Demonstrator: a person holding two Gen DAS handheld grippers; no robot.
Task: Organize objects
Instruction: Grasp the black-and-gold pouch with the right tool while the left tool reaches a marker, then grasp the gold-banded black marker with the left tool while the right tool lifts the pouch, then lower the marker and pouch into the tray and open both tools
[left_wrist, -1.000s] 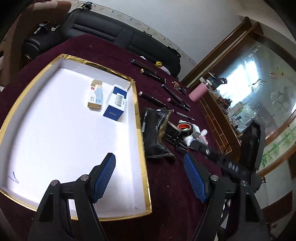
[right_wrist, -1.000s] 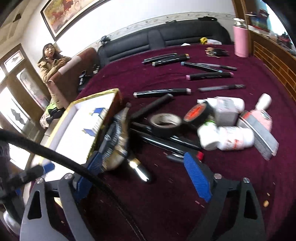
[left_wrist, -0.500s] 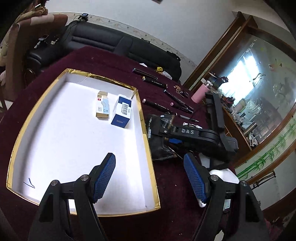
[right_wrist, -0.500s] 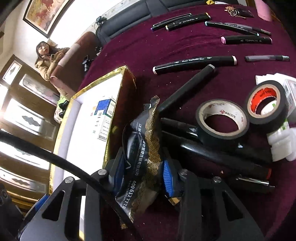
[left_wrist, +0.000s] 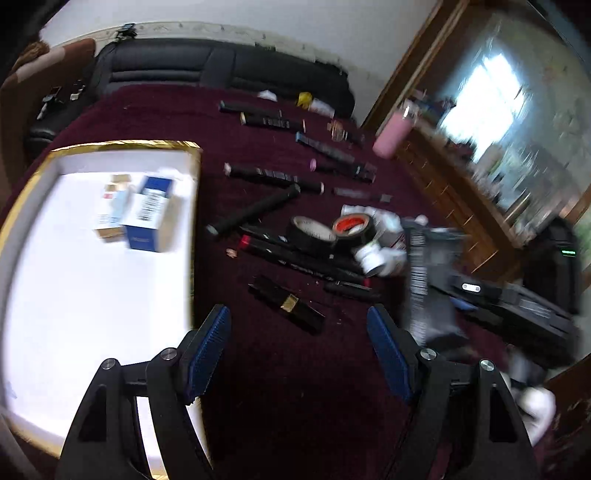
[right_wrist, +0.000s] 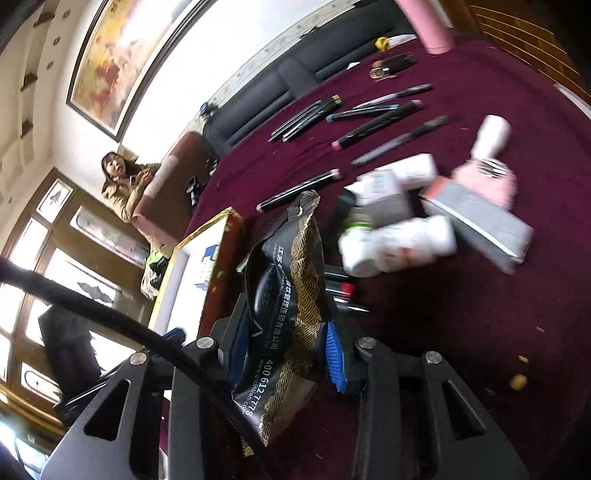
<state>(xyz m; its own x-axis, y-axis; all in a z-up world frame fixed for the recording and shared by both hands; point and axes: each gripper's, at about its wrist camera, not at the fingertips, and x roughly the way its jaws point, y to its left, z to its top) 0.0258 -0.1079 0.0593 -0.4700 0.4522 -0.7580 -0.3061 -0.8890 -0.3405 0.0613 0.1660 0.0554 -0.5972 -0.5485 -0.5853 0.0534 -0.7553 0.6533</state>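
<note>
— What takes up the most room on the worktop (left_wrist: 155, 110)?
— The gold-edged tray (left_wrist: 192, 206), on the left as the left wrist camera sees it, white inside. Two small boxes (left_wrist: 147, 214) sit together toward its far end; the rest of its floor is bare. Its right rim runs just beside the clutter.
— And past that rim?
— Maroon cloth with markers (left_wrist: 273, 177) strewn about, two tape rolls (left_wrist: 332, 232) touching each other, white bottles (right_wrist: 399, 243), a grey block (right_wrist: 480, 225). The near strip of cloth is mostly free.
— The left hand-held gripper (left_wrist: 299, 347)?
— Jaws well apart, nothing between them, over that free strip, near a black and gold tube (left_wrist: 288, 302).
— The right hand-held gripper (right_wrist: 284, 339)?
— Clamped on a black snack pouch (right_wrist: 284, 295) with gold pattern, lifted just beside the tray's rim; its jaws have just been closing onto it.
</note>
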